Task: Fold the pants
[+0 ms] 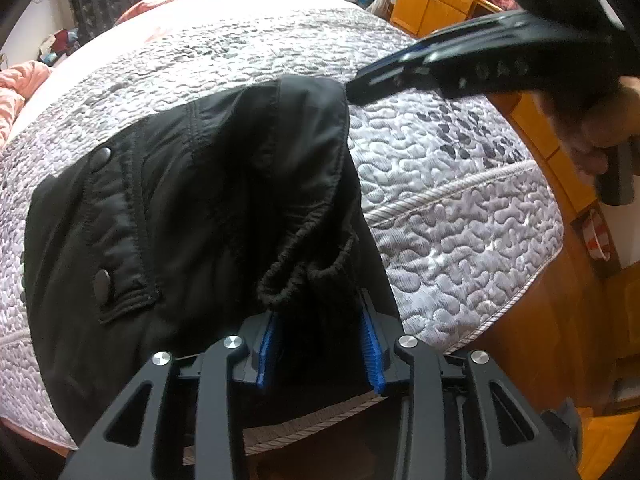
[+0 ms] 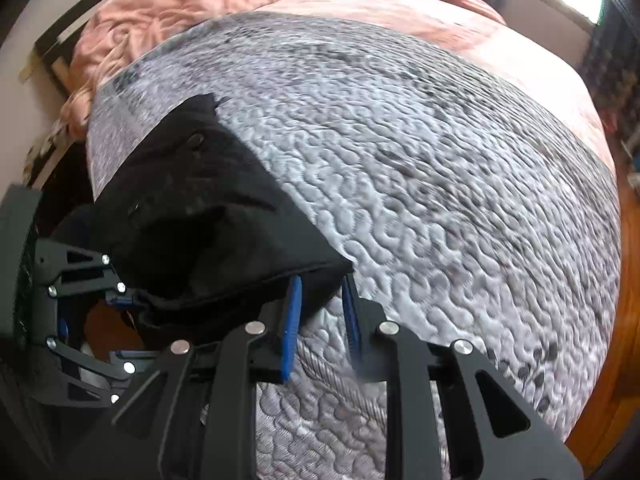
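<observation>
The black pants (image 1: 192, 208) lie bunched on the grey quilted mattress (image 1: 460, 208) of a bed, draped over its near edge. The left gripper (image 1: 322, 320) points steeply down, its jaws part-way open with the gathered, corded waistband (image 1: 296, 276) pinched between the blue pads (image 1: 270, 344); the cloth fills the gap, so the jaws have hold of it. Two snap buttons on a pocket flap (image 1: 108, 240) sit to the left of those jaws.

The right gripper (image 2: 320, 300) also points down, its jaws narrowly apart and closed on a corner of the pants (image 2: 200, 220); the dark fabric runs from between the blue pads (image 2: 292, 320) up and to the left. Beyond and to the right of these jaws stretches bare mattress (image 2: 420, 200), with a pink blanket (image 2: 180, 4) at the far end. In the left wrist view the right gripper (image 1: 360, 88) appears above the pants' far corner.
</observation>
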